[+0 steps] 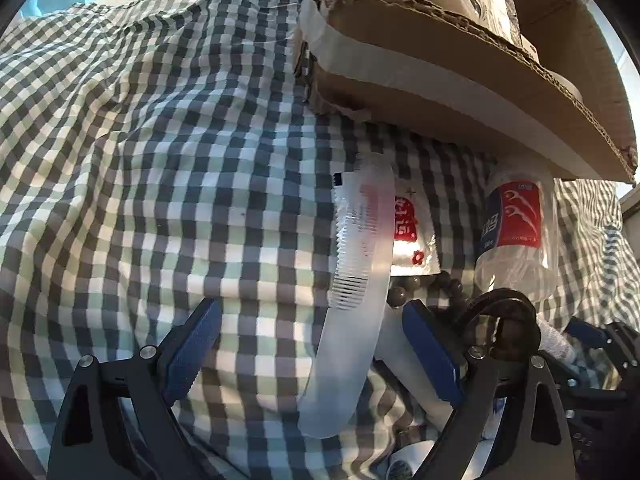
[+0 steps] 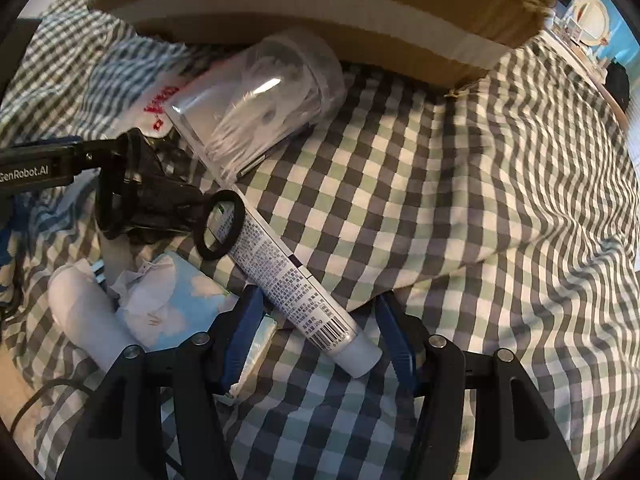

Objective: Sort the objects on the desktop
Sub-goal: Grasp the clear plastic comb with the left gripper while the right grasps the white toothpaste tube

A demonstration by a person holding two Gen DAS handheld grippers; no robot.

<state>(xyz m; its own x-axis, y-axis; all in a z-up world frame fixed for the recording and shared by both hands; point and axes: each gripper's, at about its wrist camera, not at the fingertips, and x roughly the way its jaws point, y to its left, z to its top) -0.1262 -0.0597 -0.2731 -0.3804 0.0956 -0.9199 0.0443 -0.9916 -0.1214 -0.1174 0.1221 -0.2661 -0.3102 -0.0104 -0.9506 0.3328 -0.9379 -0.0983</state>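
Note:
In the left wrist view my left gripper (image 1: 316, 344) is open around a white translucent tube (image 1: 352, 300) lying on the checked cloth (image 1: 160, 160); the fingers stand apart on each side of it. Behind it lie a clear floss-pick jar (image 1: 516, 228), a red-printed packet (image 1: 412, 232) and dark beads (image 1: 444, 284). In the right wrist view my right gripper (image 2: 320, 336) is open around the capped end of a white printed tube (image 2: 296, 284). The left gripper (image 2: 132, 188) shows there at the left. A black hair tie (image 2: 219, 225) lies over the tube.
A cardboard box (image 1: 460, 60) stands at the back, seen also in the right wrist view (image 2: 320, 12). The clear jar (image 2: 260, 104) lies on its side. A tissue packet (image 2: 176, 300) and a white roll (image 2: 84, 320) lie at the left.

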